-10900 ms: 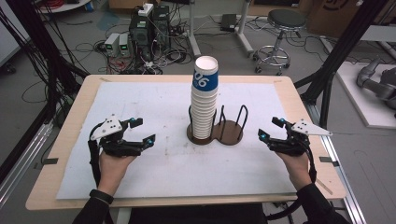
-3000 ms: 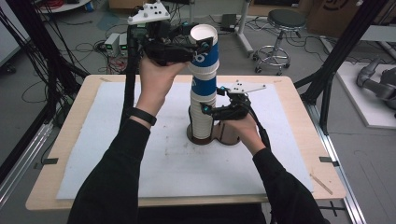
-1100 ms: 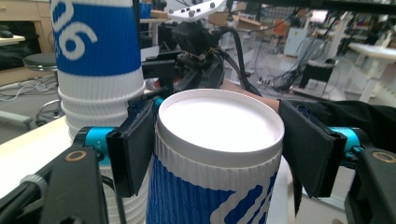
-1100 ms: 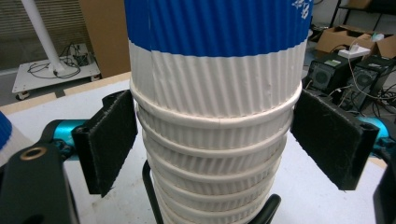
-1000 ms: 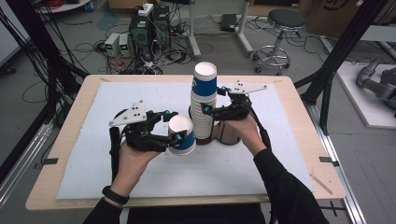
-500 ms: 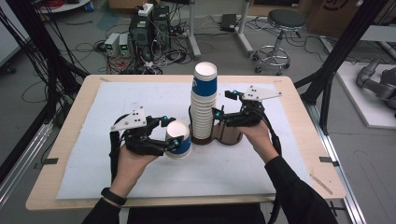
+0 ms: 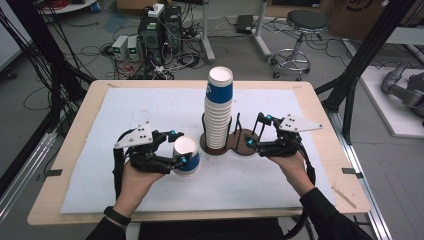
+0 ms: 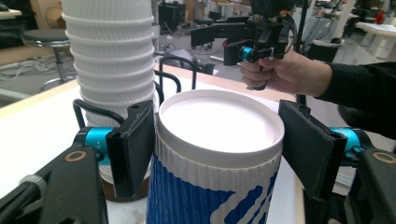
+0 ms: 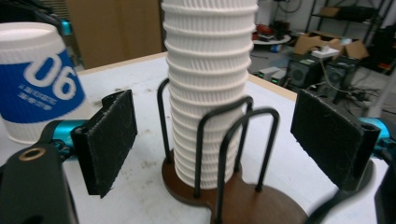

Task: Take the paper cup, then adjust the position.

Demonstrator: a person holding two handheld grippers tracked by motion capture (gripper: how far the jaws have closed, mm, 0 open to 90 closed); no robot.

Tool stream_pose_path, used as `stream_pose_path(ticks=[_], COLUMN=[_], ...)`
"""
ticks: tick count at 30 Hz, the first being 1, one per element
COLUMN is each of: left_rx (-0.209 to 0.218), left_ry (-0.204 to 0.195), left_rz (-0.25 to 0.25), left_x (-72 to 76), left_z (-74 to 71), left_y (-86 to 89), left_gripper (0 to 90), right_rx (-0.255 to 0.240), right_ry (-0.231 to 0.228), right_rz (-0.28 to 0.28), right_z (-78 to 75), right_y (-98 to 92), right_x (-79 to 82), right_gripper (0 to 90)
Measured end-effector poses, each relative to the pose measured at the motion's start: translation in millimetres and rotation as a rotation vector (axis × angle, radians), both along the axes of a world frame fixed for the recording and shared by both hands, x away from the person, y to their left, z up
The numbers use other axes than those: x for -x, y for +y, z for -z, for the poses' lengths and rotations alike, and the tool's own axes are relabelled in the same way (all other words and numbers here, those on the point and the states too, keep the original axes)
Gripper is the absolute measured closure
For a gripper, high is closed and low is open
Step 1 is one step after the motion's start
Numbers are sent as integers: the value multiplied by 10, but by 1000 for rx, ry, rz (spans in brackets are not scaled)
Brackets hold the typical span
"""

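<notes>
A blue-and-white ribbed paper cup point(image 7: 190, 162) marked 06 stands upright between the pads of my left gripper point(image 7: 178, 148), which is shut on it just below the rim. In the left gripper view the cup point(image 8: 219, 186) is close up, with one pad point(image 8: 135, 144) pressed on its side. A tall stack of like cups point(image 7: 218, 107) stands in a brown wire holder point(image 7: 240, 145) at the table's middle. My right gripper point(image 7: 254, 131) hangs open just right of the holder. Its own view looks at the stack point(image 9: 208, 84) between wide jaws, with nothing held.
A white mat point(image 7: 125, 115) covers the wooden table point(image 7: 320, 115). The holder's second wire bay point(image 9: 233, 149) has no cups in it. Black frame posts stand at both sides, and computers, cables and a stool sit on the floor beyond the far edge.
My right gripper has drawn back to the right, away from the stack. My left gripper has sunk a little toward the mat with the cup.
</notes>
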State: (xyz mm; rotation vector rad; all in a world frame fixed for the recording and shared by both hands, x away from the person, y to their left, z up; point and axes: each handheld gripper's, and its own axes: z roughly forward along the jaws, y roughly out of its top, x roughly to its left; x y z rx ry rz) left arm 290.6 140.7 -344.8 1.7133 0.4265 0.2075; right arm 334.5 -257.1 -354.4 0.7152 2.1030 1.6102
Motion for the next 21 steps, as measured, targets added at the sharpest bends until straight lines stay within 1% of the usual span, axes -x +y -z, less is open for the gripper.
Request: stream_pose_path(ticks=[2,3,6,8,11,13,14,16,17,18,19,20,21], left_rx=[-1,-3,10,8,13,9,9,8,14,16,17,23,23], left_ry=[8,5,8,6,11,6,6,1,-1,-2,-1,-6,-6], left_rz=[-11,-11,-21,-26,-21,-16,-12,-2,6,15,19,30,38], left_x=[16,18,28,31,25,25,27,31,27,20,15,8,5], left_z=[16,27,70,90,98,91,87,76,69,61,56,53,53], left_y=[34,57,103,110,91,71,58,30,14,-3,-18,-43,-62], left_gripper=[296,296,296,296,296,296,296,296,295,295,295,296,296], right_rx=[-10,-21,-32,-35,-35,-37,-38,-41,-42,-47,-47,-44,-35], right_ry=[-8,-4,-4,-8,-13,-15,-11,-20,-34,-41,-41,-48,-41], right_rz=[15,38,51,52,54,51,42,14,4,-40,-40,-54,-72], right_z=[33,71,108,124,130,130,128,119,110,81,81,74,66], right_y=[-51,-102,-153,-202,-221,-236,-244,-258,-264,-278,-278,-282,-287], right_x=[38,83,125,154,172,182,199,233,252,279,279,285,297], right_gripper=[149,149,149,149,149,149,149,149,149,149,149,149,149])
